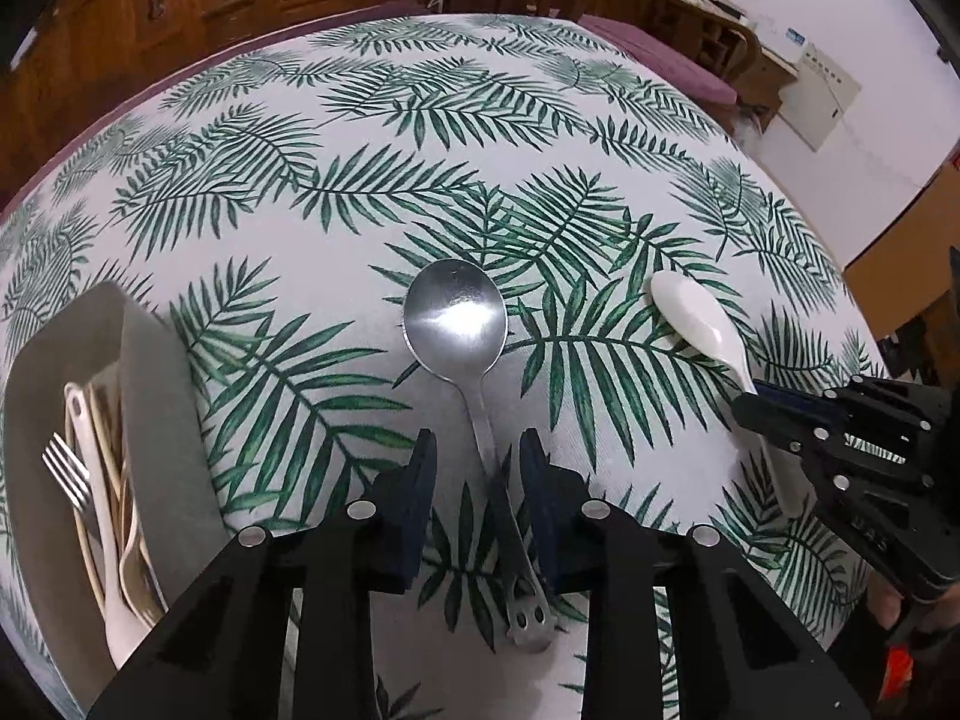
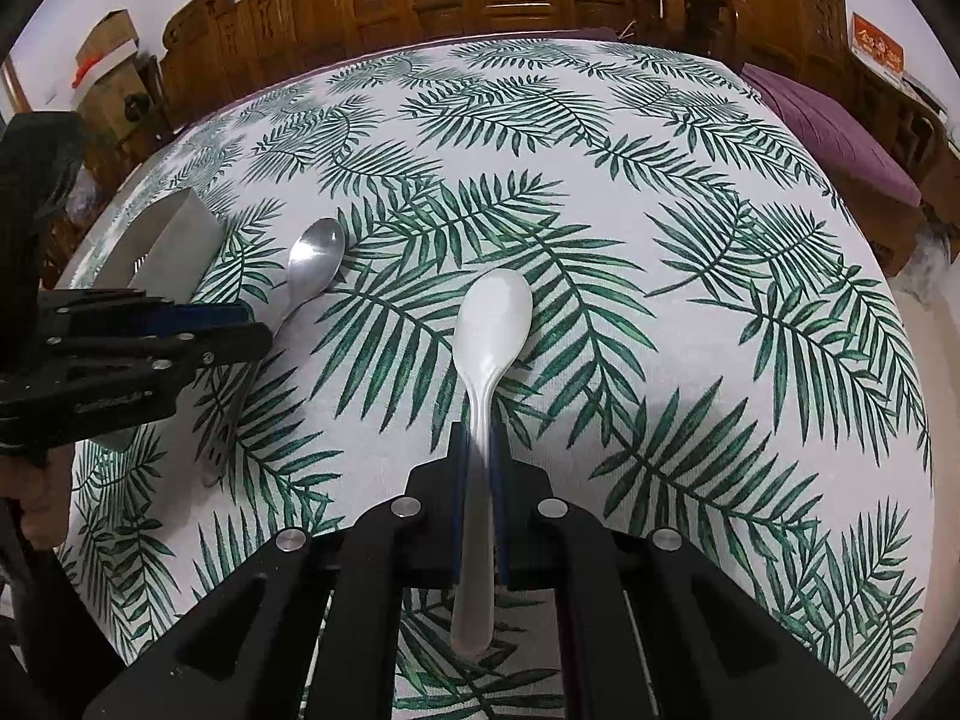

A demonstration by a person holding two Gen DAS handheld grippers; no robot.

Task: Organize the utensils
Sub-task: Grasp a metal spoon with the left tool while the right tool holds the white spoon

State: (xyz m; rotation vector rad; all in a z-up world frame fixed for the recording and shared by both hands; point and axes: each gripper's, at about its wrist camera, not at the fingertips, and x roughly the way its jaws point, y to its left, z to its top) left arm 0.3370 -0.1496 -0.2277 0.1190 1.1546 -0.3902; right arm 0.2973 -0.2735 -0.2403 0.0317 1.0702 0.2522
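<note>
A metal spoon point(image 1: 455, 315) lies bowl-up on the leaf-print tablecloth, its handle running back between the fingers of my left gripper point(image 1: 478, 462). The jaws straddle the handle with a gap on the left side, so the gripper is open. My right gripper point(image 2: 478, 450) is shut on the handle of a white plastic spoon point(image 2: 493, 324), whose bowl points away over the cloth. In the left wrist view the white spoon point(image 1: 690, 315) and right gripper point(image 1: 762, 405) show at the right. In the right wrist view the metal spoon point(image 2: 315, 258) and left gripper point(image 2: 252, 330) show at the left.
A grey tray point(image 1: 150, 420) at the left edge holds a fork point(image 1: 66, 468), a white utensil and several chopsticks; it also shows as the grey tray point(image 2: 180, 240). Wooden cabinets and chairs point(image 2: 678, 6) stand behind the table. A purple cushion point(image 2: 840, 138) lies at the right.
</note>
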